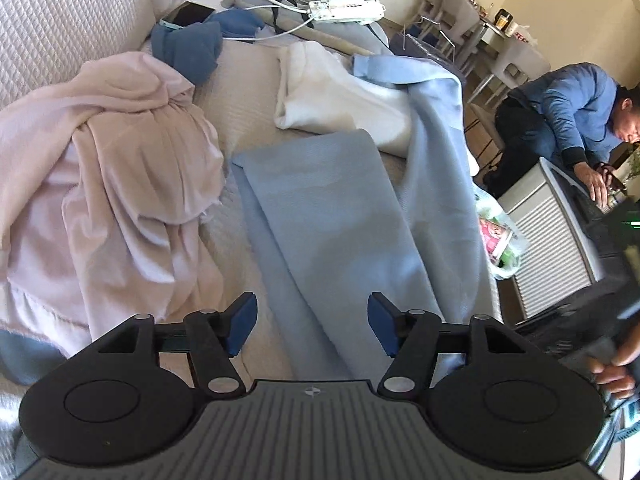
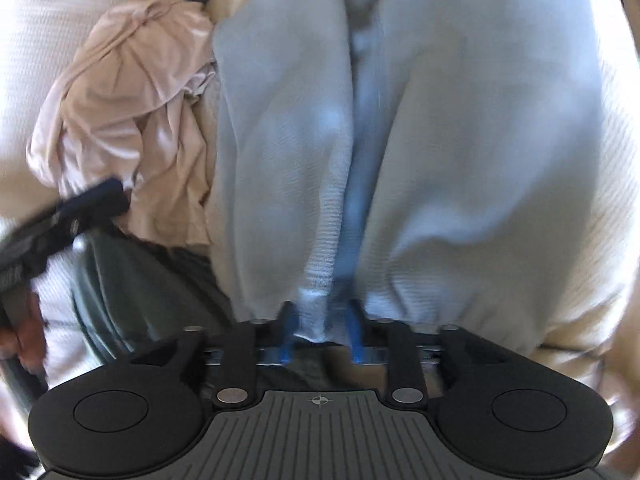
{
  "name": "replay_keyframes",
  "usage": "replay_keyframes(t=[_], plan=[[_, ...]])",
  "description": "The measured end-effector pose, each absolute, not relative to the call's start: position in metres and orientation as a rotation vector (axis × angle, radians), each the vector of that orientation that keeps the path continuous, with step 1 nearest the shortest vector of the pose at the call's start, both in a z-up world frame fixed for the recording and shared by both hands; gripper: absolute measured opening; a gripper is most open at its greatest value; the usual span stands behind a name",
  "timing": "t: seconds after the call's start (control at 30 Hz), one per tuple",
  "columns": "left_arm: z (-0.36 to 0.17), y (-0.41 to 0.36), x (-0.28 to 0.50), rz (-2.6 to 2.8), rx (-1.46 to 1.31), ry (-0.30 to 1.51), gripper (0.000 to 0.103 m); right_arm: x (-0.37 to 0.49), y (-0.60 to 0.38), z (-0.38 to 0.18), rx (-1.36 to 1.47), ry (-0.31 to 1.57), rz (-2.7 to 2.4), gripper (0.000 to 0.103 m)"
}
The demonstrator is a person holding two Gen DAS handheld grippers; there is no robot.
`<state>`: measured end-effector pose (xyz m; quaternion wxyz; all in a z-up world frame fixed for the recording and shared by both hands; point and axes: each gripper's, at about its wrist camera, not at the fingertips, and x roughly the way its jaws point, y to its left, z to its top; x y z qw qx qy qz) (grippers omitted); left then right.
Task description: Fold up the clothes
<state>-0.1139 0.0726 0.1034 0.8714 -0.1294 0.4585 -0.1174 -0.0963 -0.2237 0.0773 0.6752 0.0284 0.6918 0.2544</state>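
Observation:
A light blue garment [image 1: 340, 220] lies stretched along the cream sofa seat [image 1: 240, 92], partly folded lengthwise. My left gripper [image 1: 312, 328] hovers open over its near end, nothing between the blue pads. In the right wrist view the same light blue garment [image 2: 400, 120] fills the frame, blurred by motion. My right gripper [image 2: 322, 332] is shut on a bunched edge of it. A crumpled pink garment [image 1: 120, 184] lies to the left, also seen as the pink garment [image 2: 132, 100] in the right wrist view.
A white folded cloth [image 1: 332, 96] and a dark blue cloth [image 1: 188, 48] lie further back, with a phone [image 1: 188, 14], a power strip [image 1: 344, 10] and cables. A person in blue [image 1: 568, 112] bends over a white cabinet [image 1: 552, 232] at right.

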Motion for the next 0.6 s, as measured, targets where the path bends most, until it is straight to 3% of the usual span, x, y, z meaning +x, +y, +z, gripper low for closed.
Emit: replay_keyframes(t=[0.07,0.6], plan=[[0.106,0.071,-0.108,-0.245,-0.261,0.953,0.06,-0.097,-0.232,0.093,0.018,1.512,0.583,0.044],[0.146,0.004,-0.044,-0.423,-0.227,0.88,0.058,-0.04,-0.324,0.195,-0.003,1.015,0.528,0.045]])
